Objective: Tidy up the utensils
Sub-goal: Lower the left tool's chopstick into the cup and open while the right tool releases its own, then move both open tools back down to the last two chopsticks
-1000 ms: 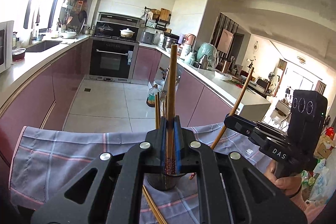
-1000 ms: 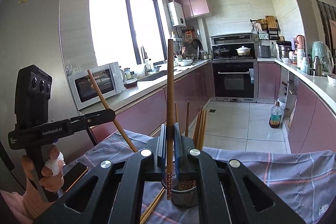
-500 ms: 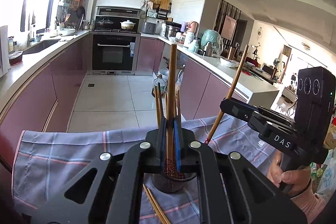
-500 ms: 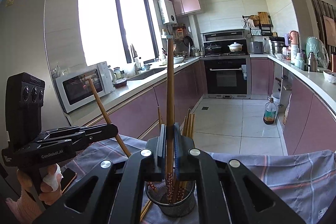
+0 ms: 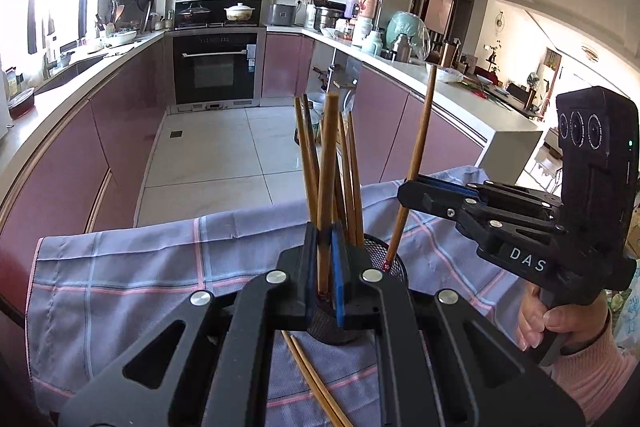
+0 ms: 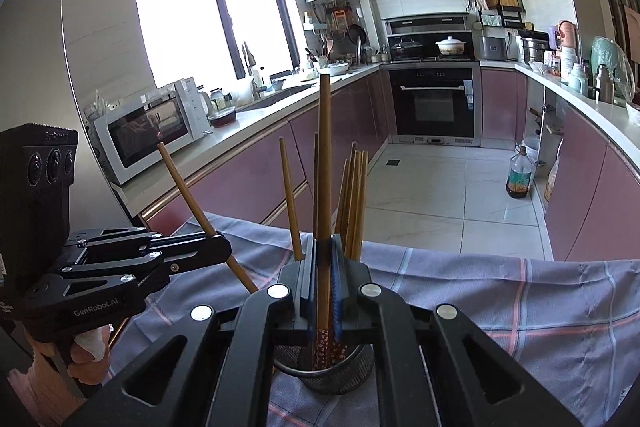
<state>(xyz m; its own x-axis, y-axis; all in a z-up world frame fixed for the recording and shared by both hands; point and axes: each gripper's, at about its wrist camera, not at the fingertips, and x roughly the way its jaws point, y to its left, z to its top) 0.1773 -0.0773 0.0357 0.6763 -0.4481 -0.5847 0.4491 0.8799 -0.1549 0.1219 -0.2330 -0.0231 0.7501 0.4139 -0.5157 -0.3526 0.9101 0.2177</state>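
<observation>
While each gripper clamps one chopstick upright, the step is lowering both into the mesh cup (image 6: 324,373). Left gripper (image 5: 326,251) and right gripper (image 6: 325,267) have tips at its mouth; next, the fingers should release. Several chopsticks (image 6: 354,199) stand inside already; two (image 5: 316,387) lie on the cloth-covered worktop (image 5: 120,267).

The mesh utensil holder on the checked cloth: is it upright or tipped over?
Upright. The mesh utensil holder stands on its base on the checked cloth, rim upward, with chopsticks standing in it.
</observation>
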